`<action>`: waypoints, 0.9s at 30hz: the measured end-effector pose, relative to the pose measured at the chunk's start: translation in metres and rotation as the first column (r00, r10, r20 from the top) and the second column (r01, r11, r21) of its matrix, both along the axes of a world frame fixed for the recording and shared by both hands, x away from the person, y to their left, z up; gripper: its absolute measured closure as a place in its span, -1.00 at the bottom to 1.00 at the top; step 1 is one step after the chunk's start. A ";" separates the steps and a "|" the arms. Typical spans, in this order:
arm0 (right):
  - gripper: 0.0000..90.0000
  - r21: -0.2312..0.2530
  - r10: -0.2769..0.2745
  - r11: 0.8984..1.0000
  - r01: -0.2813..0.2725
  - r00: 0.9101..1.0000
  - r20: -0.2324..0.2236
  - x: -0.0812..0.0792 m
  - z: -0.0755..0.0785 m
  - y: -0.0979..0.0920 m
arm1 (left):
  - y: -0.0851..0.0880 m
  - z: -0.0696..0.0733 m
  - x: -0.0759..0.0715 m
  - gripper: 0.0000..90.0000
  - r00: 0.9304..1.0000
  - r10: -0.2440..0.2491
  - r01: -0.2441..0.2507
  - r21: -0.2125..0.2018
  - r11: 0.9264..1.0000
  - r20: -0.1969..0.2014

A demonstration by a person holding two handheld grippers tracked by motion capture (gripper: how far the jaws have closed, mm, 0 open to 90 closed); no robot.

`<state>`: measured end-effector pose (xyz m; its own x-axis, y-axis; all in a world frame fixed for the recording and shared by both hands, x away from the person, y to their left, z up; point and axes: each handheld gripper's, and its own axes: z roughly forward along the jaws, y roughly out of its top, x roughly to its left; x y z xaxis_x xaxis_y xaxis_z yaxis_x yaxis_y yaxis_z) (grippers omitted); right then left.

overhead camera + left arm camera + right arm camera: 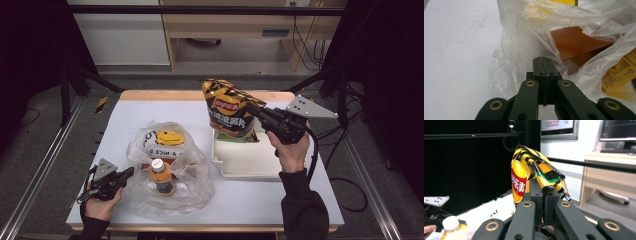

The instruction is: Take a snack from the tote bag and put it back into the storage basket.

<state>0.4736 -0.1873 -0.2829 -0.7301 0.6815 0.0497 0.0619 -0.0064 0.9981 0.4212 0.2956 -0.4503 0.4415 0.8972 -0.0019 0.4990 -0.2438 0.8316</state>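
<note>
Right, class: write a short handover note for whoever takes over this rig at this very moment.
Left tool: jaws shut on the plastic bag, pinning its edge at the table's near left.
Right tool: jaws shut on the chips packet, held in the air above the far end of the white tray.
Orange-capped bottle sits in the bag, along with a yellow-printed item.
Done: chips lifted, bag edge gripped.
Left: probably unpacking into the tray, so set the chips down, then take out the bottle.
</note>
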 end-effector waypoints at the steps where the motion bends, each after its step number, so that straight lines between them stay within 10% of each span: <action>1: 0.97 0.003 -0.004 1.000 0.004 1.000 -0.006 0.000 -0.004 -0.005 | 0.000 0.000 0.000 1.00 1.000 0.000 0.000 0.000 1.000 0.000; 27: 0.97 0.035 -0.139 0.989 0.143 0.985 -0.099 -0.012 -0.068 -0.100 | -0.005 0.000 0.000 1.00 1.000 0.003 -0.003 0.000 1.000 0.013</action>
